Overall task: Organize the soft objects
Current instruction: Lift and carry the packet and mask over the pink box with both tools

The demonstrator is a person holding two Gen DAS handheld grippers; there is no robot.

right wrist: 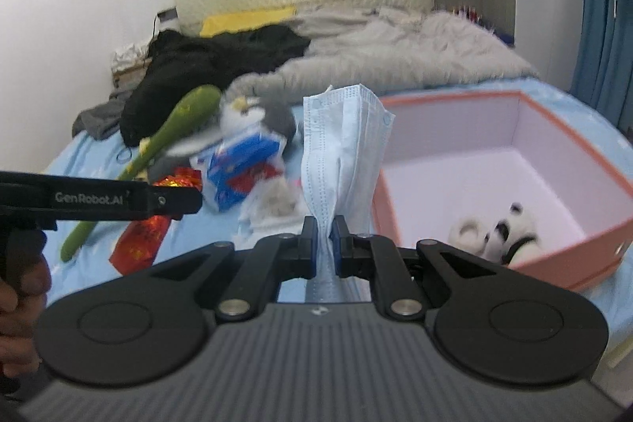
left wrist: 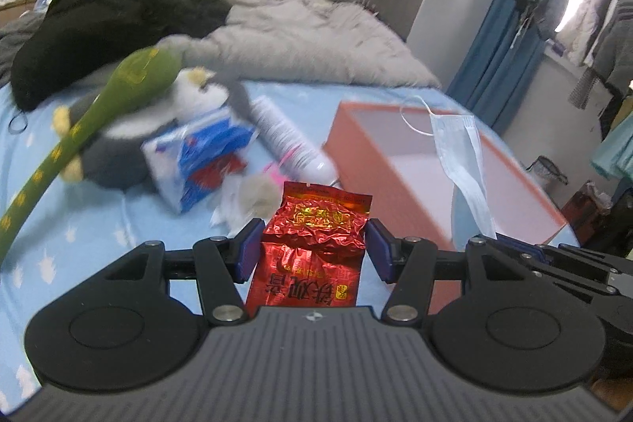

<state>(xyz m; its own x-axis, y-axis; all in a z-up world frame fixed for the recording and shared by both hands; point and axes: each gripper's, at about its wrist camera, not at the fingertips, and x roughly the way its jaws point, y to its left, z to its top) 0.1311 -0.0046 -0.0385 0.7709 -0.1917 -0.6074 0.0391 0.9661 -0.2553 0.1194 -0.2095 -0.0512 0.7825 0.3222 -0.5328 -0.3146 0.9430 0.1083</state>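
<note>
My left gripper (left wrist: 314,248) is shut on a red foil tea packet (left wrist: 316,236), held above the blue bed sheet; the packet also shows in the right wrist view (right wrist: 142,240). My right gripper (right wrist: 325,244) is shut on a light blue face mask (right wrist: 340,149), which stands up between the pads; it also hangs in the left wrist view (left wrist: 463,161). A pink open box (right wrist: 561,256) sits on the bed at the right and holds a small white plush panda (right wrist: 502,228). On the bed lie a grey penguin plush (left wrist: 126,145), a green plush stick (left wrist: 79,129) and a tissue pack (left wrist: 198,161).
A white bottle (left wrist: 289,141) lies beside the tissue pack. A black garment (left wrist: 107,26) and a grey fluffy blanket (left wrist: 316,38) cover the far bed. Blue curtains (left wrist: 498,38) and hanging clothes are at the right.
</note>
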